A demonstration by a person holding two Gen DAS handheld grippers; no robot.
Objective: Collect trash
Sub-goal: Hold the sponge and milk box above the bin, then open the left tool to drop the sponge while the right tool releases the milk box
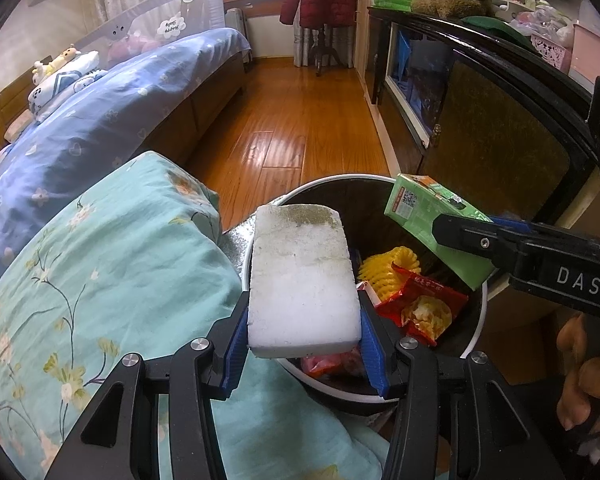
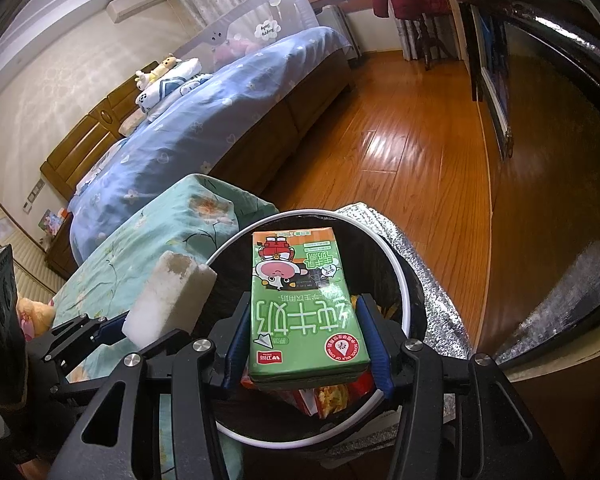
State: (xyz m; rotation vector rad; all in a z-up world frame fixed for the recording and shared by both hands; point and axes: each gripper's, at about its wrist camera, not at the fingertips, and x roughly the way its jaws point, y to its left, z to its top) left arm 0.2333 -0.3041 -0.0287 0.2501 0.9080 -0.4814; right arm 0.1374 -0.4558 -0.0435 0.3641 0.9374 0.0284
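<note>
My left gripper [image 1: 304, 344] is shut on a white foam block [image 1: 300, 280] with a dirty far end, held over the left rim of a black trash bin with a white rim [image 1: 480, 320]. My right gripper [image 2: 306, 344] is shut on a green milk carton [image 2: 304, 304] and holds it over the bin's opening [image 2: 404, 280]. The carton [image 1: 432, 228] and right gripper also show at the right of the left wrist view. The foam block [image 2: 168, 300] also shows in the right wrist view. A red snack wrapper [image 1: 420, 304] and yellow trash [image 1: 388, 272] lie inside the bin.
A teal floral quilt [image 1: 100, 300] lies left of the bin. A bed with blue bedding [image 1: 100, 120] is beyond it. A dark cabinet [image 1: 500, 140] stands at the right. Silver foil sheeting [image 2: 432, 288] wraps the bin's right side. Wooden floor [image 1: 292, 120] stretches ahead.
</note>
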